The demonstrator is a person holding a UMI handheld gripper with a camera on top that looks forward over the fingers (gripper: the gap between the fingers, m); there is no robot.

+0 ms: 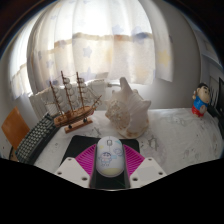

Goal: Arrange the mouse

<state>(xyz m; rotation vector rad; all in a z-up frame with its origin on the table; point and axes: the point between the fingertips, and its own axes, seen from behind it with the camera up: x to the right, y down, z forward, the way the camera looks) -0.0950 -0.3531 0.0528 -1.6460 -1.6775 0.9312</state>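
White mouse (109,159) sits between the gripper (110,171) fingers' pink pads.

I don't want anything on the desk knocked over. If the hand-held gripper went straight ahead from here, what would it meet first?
The hand-held gripper has the white mouse between its fingers. Pushed straight on, the mouse would probably meet the big seashell first; the model ship stands off to the side. Depth is hard to judge.

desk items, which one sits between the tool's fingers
The white mouse, between the tool pads. The model ship, seashell and keyboard lie beyond.
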